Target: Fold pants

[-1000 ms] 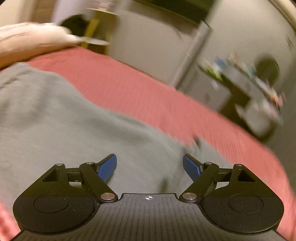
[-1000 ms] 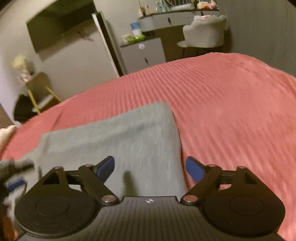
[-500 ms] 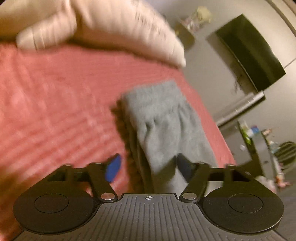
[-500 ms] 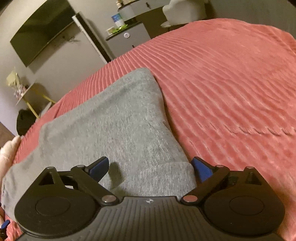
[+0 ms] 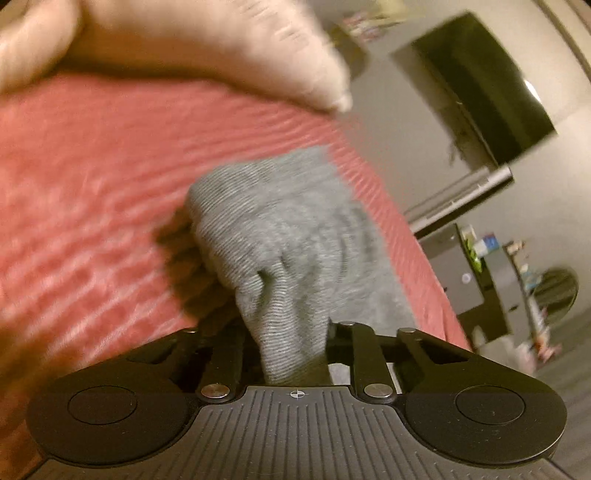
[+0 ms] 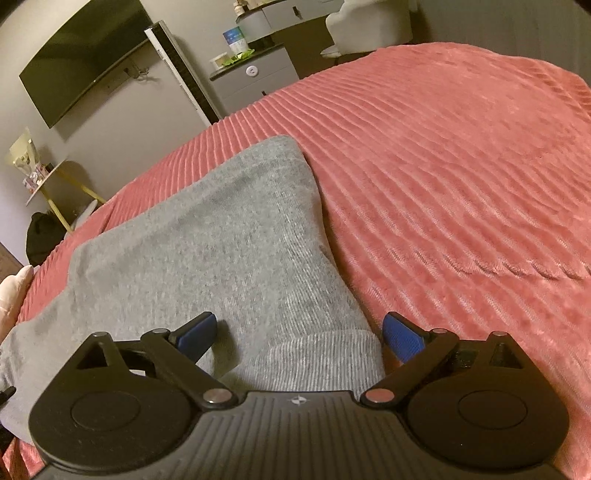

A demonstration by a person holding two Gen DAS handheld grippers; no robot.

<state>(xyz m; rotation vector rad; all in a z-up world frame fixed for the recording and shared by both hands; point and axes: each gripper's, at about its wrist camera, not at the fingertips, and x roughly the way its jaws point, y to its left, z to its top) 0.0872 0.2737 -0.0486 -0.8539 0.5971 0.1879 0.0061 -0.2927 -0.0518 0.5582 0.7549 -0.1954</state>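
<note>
Grey knit pants (image 6: 207,236) lie on a red ribbed bedspread (image 6: 443,166). In the left wrist view my left gripper (image 5: 291,343) is shut on a bunched ribbed end of the pants (image 5: 280,251) and holds it lifted off the bed; the blue pads are hidden by the cloth. In the right wrist view my right gripper (image 6: 299,336) is open, its blue pads (image 6: 400,336) on either side of a ribbed cuff (image 6: 325,358) at the pants' near right corner. The cuff lies flat between the jaws.
A cream pillow (image 5: 192,48) lies at the head of the bed (image 5: 74,184). Off the bed stand a wall TV (image 6: 81,62), a grey cabinet (image 6: 255,81), a white chair (image 6: 369,26) and a small side table (image 6: 55,177).
My left gripper has closed on the pants' ribbed end and bunched it up. My right gripper has stayed open over the cuff, moving slightly closer.
</note>
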